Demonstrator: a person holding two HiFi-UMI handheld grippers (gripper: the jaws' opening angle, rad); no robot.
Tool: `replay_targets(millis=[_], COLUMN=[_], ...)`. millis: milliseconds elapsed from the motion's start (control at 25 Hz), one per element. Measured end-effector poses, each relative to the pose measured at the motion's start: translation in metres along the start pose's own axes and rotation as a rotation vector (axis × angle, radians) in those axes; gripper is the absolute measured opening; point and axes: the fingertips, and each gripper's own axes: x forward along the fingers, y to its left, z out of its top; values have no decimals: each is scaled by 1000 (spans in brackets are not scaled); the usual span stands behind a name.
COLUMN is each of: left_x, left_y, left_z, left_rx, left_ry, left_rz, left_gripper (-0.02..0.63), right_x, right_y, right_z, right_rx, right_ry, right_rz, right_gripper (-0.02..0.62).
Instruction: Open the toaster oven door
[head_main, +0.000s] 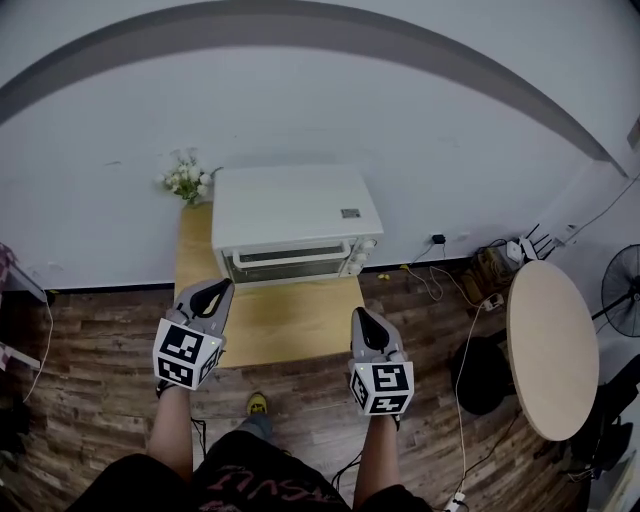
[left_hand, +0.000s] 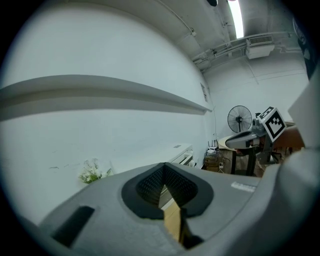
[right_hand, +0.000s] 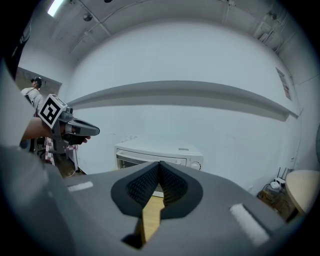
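Two grippers are out over the near end of a narrow wooden table (head_main: 300, 325), one in each hand.

Left gripper (head_main: 222, 287): jaws pressed together, nothing between the pads. Its tip hangs over the table's left edge, just short of the oven front.

Right gripper (head_main: 361, 314): jaws likewise closed and empty. Its tip is at the table's right edge, a little further back from the oven than the left one. Neither gripper touches anything.

Toaster oven (head_main: 295, 205): white and boxy, sitting at the far end of the table against the wall (head_main: 300, 110), front facing the person. Door (head_main: 292, 263) is shut and upright, with a dark glass panel and a pale handle bar across its top. Knobs (head_main: 364, 256) are stacked at the right of the front panel. Bare tabletop lies between the oven front and the right gripper's tip.

Flowers (head_main: 187, 180): a small white bunch just beside the oven's left rear corner, against the wall.

Surroundings: dark plank floor (head_main: 90, 390). Round table (head_main: 551, 345) stands well off to the right, with a fan (head_main: 622, 290) beyond it at the frame edge. Loose cables (head_main: 440, 275) run along the wall base right of the oven.

In the right gripper view the oven sits straight ahead beyond the closed jaws. In the left gripper view only its corner shows, right of centre.
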Motion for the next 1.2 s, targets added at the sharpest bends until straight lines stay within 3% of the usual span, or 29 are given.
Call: replay_targets(millis=[200, 400, 680, 960, 1200], left_x=[35, 68, 98, 109, 114], left_y=[19, 29, 27, 22, 16], left_z=[-11, -29, -40, -49, -61], left_rx=[16, 160, 205, 259, 288], left_ry=[37, 119, 155, 197, 273], left_rz=[-38, -99, -233, -303, -352], left_gripper=[2, 2, 3, 37, 100], right_x=[44, 83, 119, 140, 153], right_y=[-2, -1, 8, 17, 19], right_z=[0, -4, -5, -14, -24], right_rx=[-20, -60, -148, -245, -453], right_ry=[38, 86, 133, 189, 274], right_rz=[19, 46, 107, 202, 313], right_gripper=[11, 11, 40, 138, 209])
